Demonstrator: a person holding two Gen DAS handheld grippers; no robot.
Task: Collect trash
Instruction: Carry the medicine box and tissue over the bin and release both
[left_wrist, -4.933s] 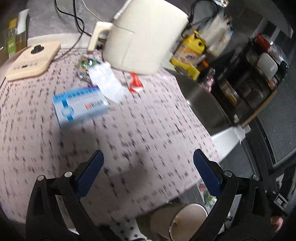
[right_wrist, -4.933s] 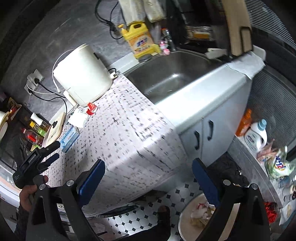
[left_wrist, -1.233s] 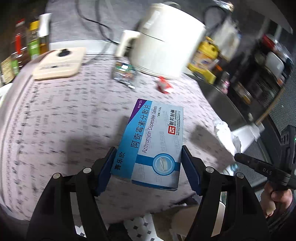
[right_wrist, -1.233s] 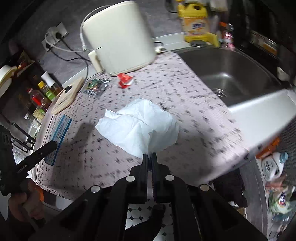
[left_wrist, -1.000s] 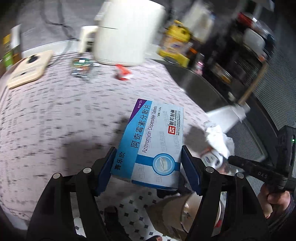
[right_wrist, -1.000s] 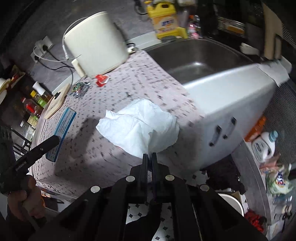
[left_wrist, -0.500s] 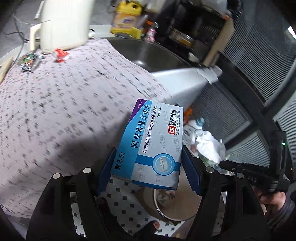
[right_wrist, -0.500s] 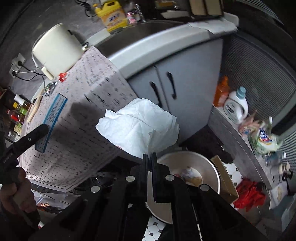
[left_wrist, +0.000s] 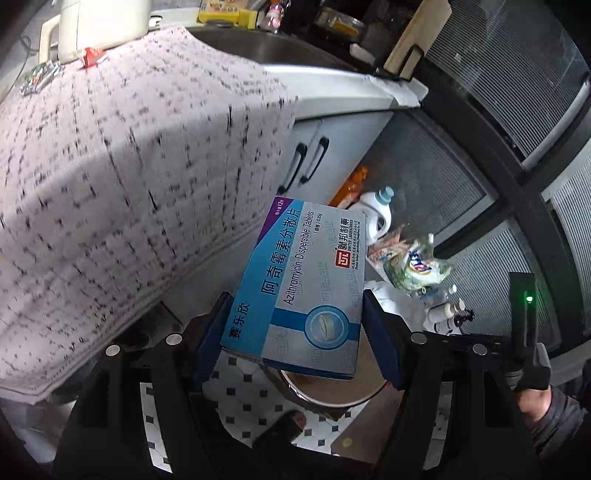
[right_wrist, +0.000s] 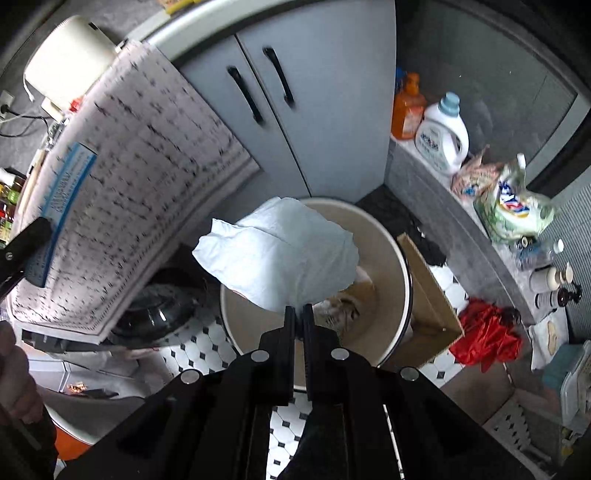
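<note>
My left gripper (left_wrist: 295, 332) is shut on a blue and white medicine box (left_wrist: 299, 288) and holds it off the counter's edge, above the round beige trash bin (left_wrist: 332, 395) on the floor. My right gripper (right_wrist: 298, 314) is shut on a crumpled white tissue (right_wrist: 280, 254) and holds it right over the same bin (right_wrist: 391, 258), which has some trash inside. The box also shows in the right wrist view (right_wrist: 62, 192). A red wrapper (left_wrist: 90, 57) and a shiny wrapper (left_wrist: 37, 79) lie on the counter by the white appliance (left_wrist: 103, 22).
The patterned counter cloth (left_wrist: 110, 147) hangs at the left. Grey cabinet doors (right_wrist: 295, 103) stand behind the bin. A cardboard box (right_wrist: 432, 306), a red bag (right_wrist: 487, 336), detergent bottles (right_wrist: 441, 136) and bags (right_wrist: 513, 203) crowd the floor and ledge at the right.
Both grippers have swung off the counter and down toward the floor bin, each still holding its item. The tissue now hangs over the bin's opening.
</note>
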